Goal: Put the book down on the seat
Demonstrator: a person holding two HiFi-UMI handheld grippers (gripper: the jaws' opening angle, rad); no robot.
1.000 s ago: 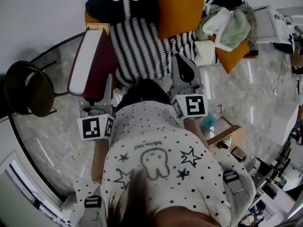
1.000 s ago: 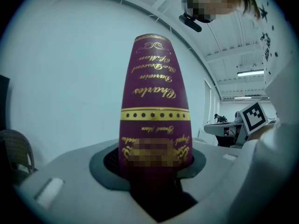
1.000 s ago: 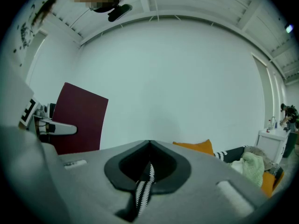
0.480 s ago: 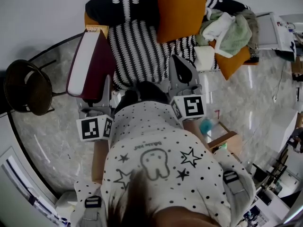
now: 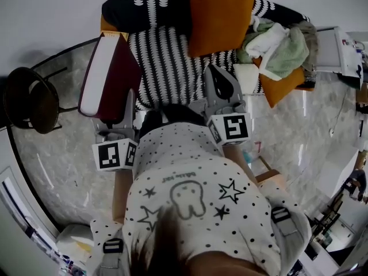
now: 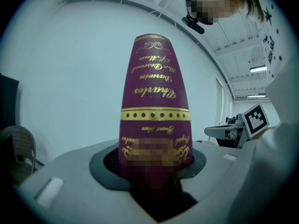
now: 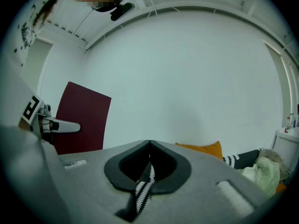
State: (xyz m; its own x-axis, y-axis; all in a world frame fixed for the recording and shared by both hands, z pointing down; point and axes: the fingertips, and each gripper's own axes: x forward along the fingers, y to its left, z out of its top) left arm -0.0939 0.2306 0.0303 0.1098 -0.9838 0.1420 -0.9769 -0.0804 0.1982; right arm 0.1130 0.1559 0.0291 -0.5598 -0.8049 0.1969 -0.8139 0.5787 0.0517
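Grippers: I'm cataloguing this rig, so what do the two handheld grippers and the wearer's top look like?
Both the left gripper and right gripper are light grey plastic with dark-lined jaws. Each carries a white cube with black square markers. The person wears a white top with black dots, stars and a tooth-like drawing, plus grey buckled straps.

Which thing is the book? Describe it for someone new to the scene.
Start at the sofa draped in black-and-white striped fabric. At its left end the left claw grips a dark red hardcover book. White page edges and gold spine lettering set it apart from the soft orange cushions.
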